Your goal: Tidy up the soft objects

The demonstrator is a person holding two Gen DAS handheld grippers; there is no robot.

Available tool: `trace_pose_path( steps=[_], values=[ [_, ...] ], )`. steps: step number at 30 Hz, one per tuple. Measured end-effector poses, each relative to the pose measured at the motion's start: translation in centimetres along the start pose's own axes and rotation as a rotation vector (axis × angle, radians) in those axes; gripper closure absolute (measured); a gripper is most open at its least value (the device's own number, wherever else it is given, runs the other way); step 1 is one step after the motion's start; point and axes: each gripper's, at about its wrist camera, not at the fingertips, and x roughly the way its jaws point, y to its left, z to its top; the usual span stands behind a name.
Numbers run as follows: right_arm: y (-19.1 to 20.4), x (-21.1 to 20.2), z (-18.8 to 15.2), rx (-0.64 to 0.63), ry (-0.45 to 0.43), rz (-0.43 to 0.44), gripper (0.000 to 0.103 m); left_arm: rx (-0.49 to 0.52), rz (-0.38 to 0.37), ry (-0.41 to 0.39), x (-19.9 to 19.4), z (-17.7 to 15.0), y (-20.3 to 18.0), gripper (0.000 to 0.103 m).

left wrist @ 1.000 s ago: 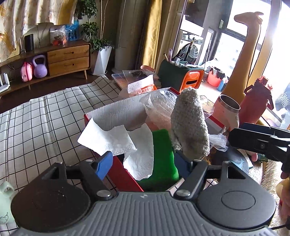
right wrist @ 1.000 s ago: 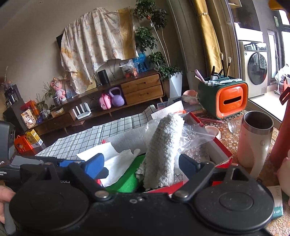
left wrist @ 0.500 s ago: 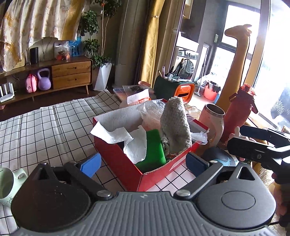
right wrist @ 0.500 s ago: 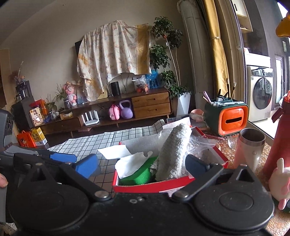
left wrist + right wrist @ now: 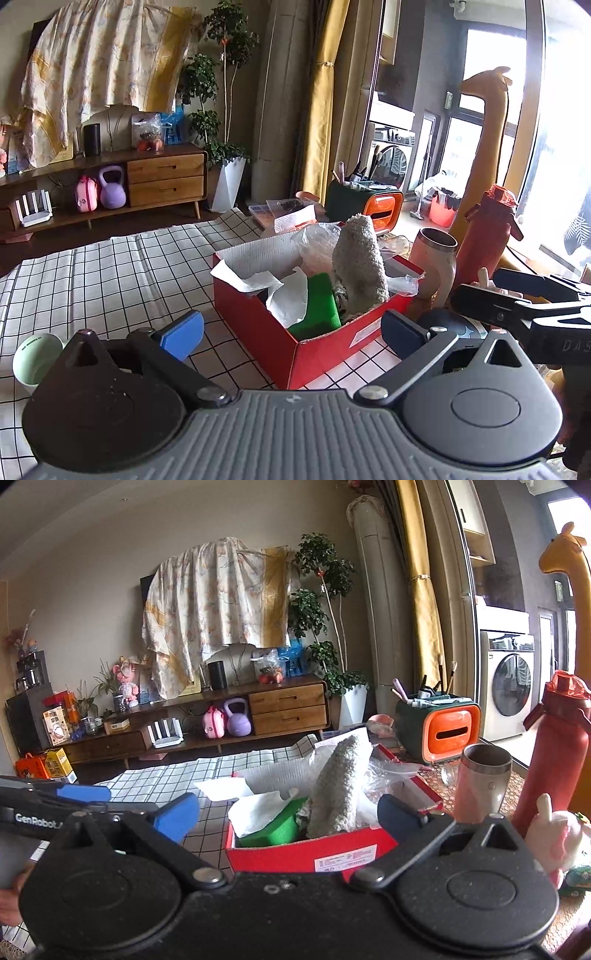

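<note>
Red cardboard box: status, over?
Left gripper and right gripper open, empty. Red cardboard box holds rolled grey towel, green sponge, white tissue. Nothing blocking it.

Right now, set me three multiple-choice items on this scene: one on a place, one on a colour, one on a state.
1. Where does the grey fuzzy roll stand?
A. in the red box
B. on the checked cloth
C. inside the metal tumbler

2. What colour is the sponge in the box?
A. blue
B. green
C. yellow

3. How are the left gripper and right gripper?
A. both clamp the roll
B. one shut
C. both open, empty

Key: 1 A, its base sits inside the box walls; 2 B, a green block beside the white paper; 3 C, nothing lies between either pair of pads.
</note>
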Motion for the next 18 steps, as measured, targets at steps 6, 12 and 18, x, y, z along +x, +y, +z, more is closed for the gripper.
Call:
trace_pose_path(
  steps=[6, 12, 18],
  values=[
    [0.5, -0.4, -0.8, 0.007, 0.007, -0.001, 0.000, -0.028, -0.012, 0.001, -0.5, -0.7, 0.1, 0.000],
    [0.7, -0.5, -1.1, -0.001, 0.007, -0.018, 0.000, -0.026, 0.002, -0.004, -0.7, -1.1, 0.0, 0.000],
    [0.7, -0.2, -1.2, -0.001, 0.016, -0.023, 0.000, -0.026, 0.004, -0.004, -0.8, -1.2, -0.1, 0.000]
  ],
)
